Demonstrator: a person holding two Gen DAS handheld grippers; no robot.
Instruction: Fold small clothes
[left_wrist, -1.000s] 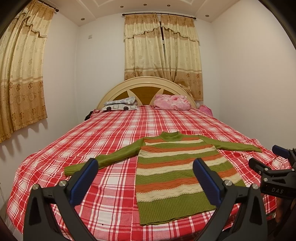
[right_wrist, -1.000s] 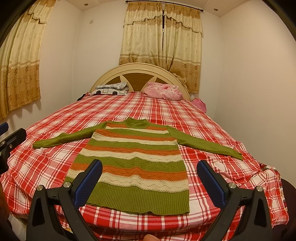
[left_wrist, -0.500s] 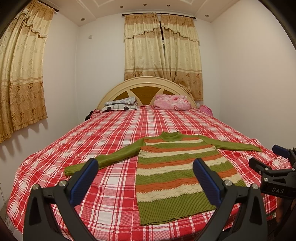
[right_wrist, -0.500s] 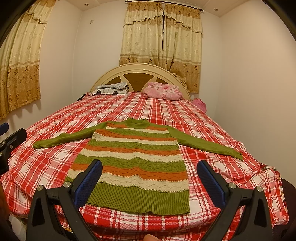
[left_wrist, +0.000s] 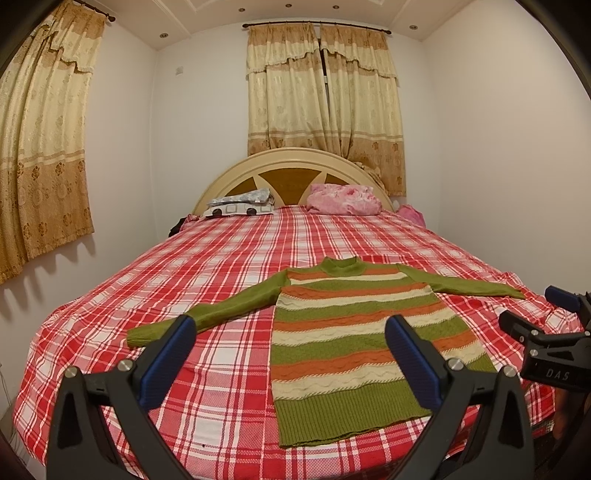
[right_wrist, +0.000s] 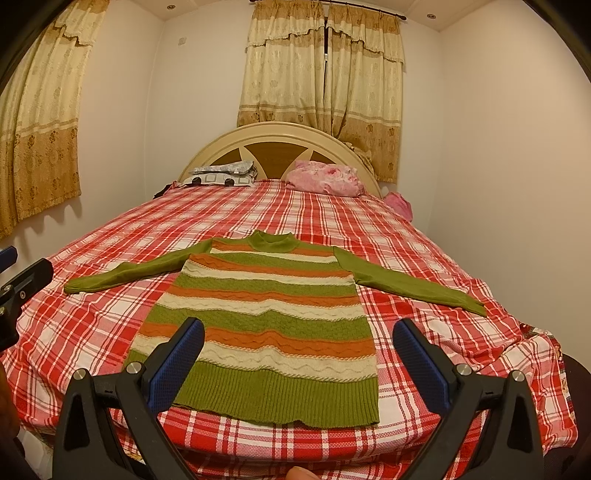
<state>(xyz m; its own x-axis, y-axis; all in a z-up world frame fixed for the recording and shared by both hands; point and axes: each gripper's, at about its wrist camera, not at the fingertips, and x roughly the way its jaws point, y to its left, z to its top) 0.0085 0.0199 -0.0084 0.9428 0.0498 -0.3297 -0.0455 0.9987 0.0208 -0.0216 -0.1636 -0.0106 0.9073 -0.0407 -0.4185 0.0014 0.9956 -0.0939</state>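
A small striped sweater (left_wrist: 354, 332) in green, orange and cream lies flat, face up, on the red plaid bed, both green sleeves spread out to the sides. It also shows in the right wrist view (right_wrist: 266, 314). My left gripper (left_wrist: 290, 343) is open and empty, held above the foot of the bed, left of the sweater's body. My right gripper (right_wrist: 297, 345) is open and empty above the sweater's hem. The right gripper also shows at the right edge of the left wrist view (left_wrist: 546, 332).
The red plaid bed (left_wrist: 207, 273) fills the room between white walls. Pillows (left_wrist: 240, 206) and a pink bundle (left_wrist: 343, 199) lie by the headboard (left_wrist: 291, 166). Curtains (left_wrist: 325, 103) hang behind it. The bed's foot edge is just under my grippers.
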